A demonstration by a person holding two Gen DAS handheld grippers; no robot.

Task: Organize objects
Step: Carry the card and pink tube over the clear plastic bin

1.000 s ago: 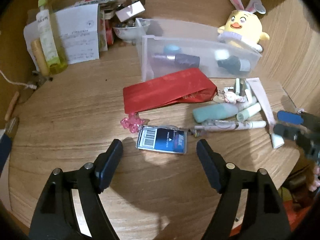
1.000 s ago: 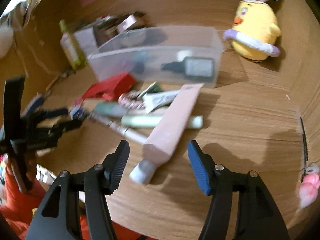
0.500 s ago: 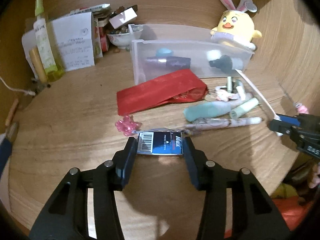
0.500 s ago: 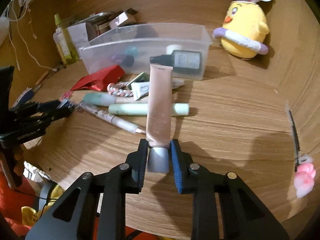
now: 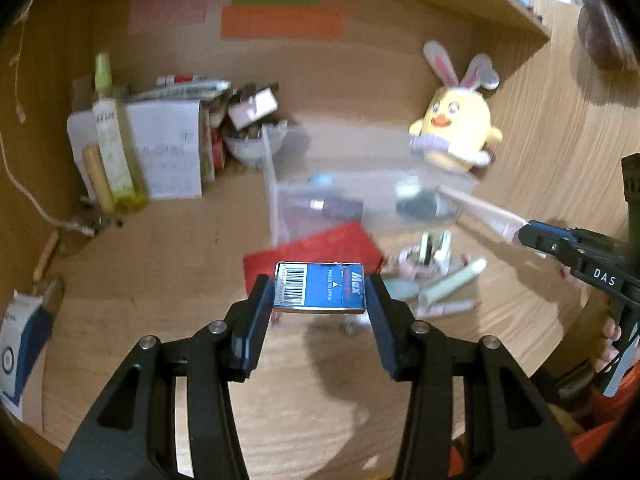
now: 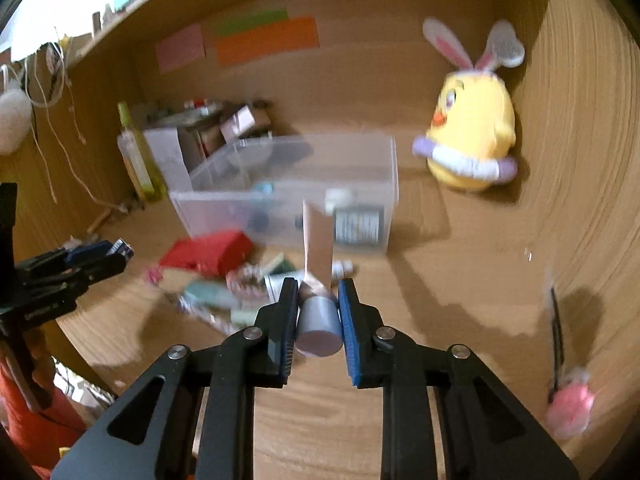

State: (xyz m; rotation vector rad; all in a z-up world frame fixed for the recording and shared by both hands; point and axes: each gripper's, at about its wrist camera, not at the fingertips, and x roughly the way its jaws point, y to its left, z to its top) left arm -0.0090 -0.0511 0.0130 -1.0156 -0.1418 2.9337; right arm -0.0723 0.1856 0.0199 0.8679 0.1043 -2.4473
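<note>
My left gripper (image 5: pixel 319 294) is shut on a small blue staple box (image 5: pixel 320 288) with a barcode and holds it above the wooden desk. My right gripper (image 6: pixel 318 312) is shut on the silver cap of a pink tube (image 6: pixel 318 248), lifted and pointing toward the clear plastic bin (image 6: pixel 288 196). The tube (image 5: pixel 486 210) and right gripper (image 5: pixel 560 240) also show at the right of the left wrist view, next to the bin (image 5: pixel 360 200). The bin holds a few bottles. Loose tubes and pens (image 5: pixel 444 284) and a red pouch (image 5: pixel 320 250) lie in front of it.
A yellow bunny-eared plush (image 5: pixel 456 128) sits behind the bin on the right. A green bottle (image 5: pixel 112 144), papers and a bowl (image 5: pixel 252 140) stand at the back left. A pink hair clip (image 6: pixel 568 404) lies at the right. The desk's front edge is near both grippers.
Both grippers closed on their objects and lifted them: the left raised the staple box off the desk, the right raised the pink tube toward the bin.
</note>
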